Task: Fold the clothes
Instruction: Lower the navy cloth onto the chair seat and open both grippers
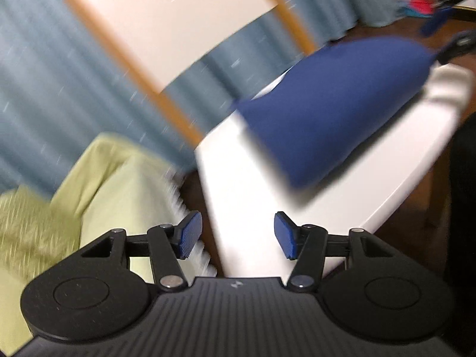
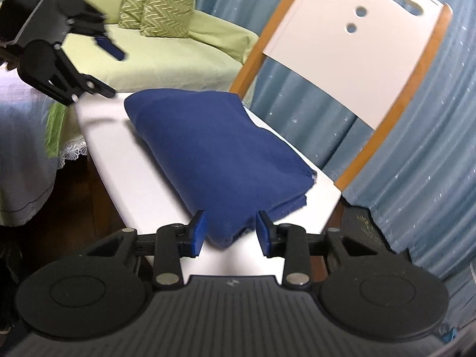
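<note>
One folded navy garment point(image 2: 214, 151) lies on the white desk point(image 2: 125, 178), soft, light, likely to slump (best pinched at its layered near corner), between the right tongs point(image 2: 230, 232), parted and empty, the left tongs point(image 1: 235, 235) equally agape.

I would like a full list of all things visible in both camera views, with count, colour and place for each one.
blue garment: one, dark blue, folded, lying on the white table.
white table: one, white, under the garment.
chair back: one, white panel with orange-brown frame, behind the table.
curtain: blue-grey, behind the chair.
green cover: one, pale green, on furniture beyond the table.
cushions: two, green zigzag pattern, on the green cover.
left gripper: one, black with blue pads, open, holding nothing, blurred view.
right gripper: one, black with blue pads, open, its fingers on either side of the garment's near corner.
</note>
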Available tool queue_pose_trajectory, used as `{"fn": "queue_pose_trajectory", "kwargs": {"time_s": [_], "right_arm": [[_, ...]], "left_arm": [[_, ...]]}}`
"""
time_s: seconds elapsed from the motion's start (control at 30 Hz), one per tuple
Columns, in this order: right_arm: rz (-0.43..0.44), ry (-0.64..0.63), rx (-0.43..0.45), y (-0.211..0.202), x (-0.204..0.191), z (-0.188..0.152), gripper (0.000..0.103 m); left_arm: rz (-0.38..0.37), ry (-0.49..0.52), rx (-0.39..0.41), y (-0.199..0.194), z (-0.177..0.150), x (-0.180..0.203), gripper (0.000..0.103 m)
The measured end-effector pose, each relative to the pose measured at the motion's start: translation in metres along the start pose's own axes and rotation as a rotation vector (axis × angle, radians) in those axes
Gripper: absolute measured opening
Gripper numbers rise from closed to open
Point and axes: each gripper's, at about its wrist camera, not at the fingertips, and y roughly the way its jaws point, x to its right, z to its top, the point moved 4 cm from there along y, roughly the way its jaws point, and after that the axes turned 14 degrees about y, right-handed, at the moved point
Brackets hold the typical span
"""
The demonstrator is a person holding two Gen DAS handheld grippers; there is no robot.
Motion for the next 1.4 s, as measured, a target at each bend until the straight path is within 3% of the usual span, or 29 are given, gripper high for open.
{"fn": "queue_pose_trajectory", "kwargs": {"time_s": [0.3, 0.43, 0.9, 1.4], "right_arm": [[-0.04, 0.008, -0.008, -0.001, 0.008, -0.012, 0.037], [-0.066, 0.011, -0.002, -0.002, 0.023, -0.011, 0.046], [-0.146, 0.027, 0.025, -0.005, 0.055, -0.005, 0.052], [-0.154, 0.02, 0.073, -0.042, 0.038, 0.001, 0.062]], "left_arm": [[-0.004, -0.018, -0.049, 0.01, -0.019, 0.004, 0.059], [-0.005, -0.022, -0.053, 0.018, -0.021, 0.005, 0.059], [-0.02, -0.017, -0.002, 0.007, -0.006, 0.018, 0.059], [0.017, 0.009, -0.003, -0.026, 0.001, 0.014, 0.062]]}}
